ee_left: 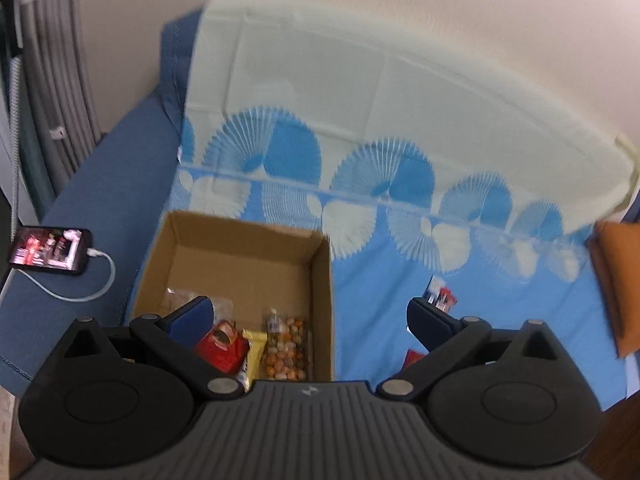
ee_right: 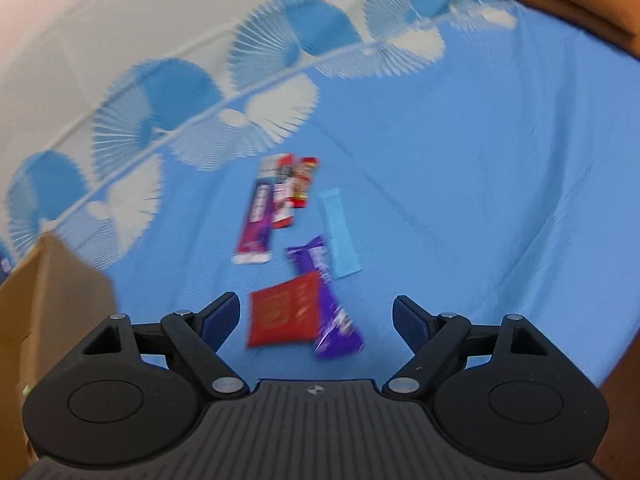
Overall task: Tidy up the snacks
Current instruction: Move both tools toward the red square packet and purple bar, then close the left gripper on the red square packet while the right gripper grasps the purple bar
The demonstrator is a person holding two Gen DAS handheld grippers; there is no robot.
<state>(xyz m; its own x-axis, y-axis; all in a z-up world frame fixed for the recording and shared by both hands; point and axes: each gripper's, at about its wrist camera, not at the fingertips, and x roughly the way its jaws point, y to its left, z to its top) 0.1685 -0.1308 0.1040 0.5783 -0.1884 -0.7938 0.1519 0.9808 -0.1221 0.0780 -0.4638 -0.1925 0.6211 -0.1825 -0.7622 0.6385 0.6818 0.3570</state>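
An open cardboard box (ee_left: 320,280) sits on a blue patterned sheet. It holds a red packet (ee_left: 222,346), a gold-wrapped bar (ee_left: 254,354), a clear pack of nuts (ee_left: 286,350) and a clear bag (ee_left: 182,298). My left gripper (ee_left: 310,316) is open and empty above the box's near right corner. My right gripper (ee_right: 316,312) is open and empty just above a red packet (ee_right: 284,314) and a purple wrapper (ee_right: 328,308). Farther on lie a light blue bar (ee_right: 338,234), a purple and white bar (ee_right: 256,220) and two red and white bars (ee_right: 292,188).
A phone (ee_left: 50,252) on a white cable lies on the blue sofa arm to the left. An orange cushion (ee_left: 616,284) lies at the right. The box's corner (ee_right: 52,292) shows at the left of the right wrist view. A pale cloth covers the sofa back.
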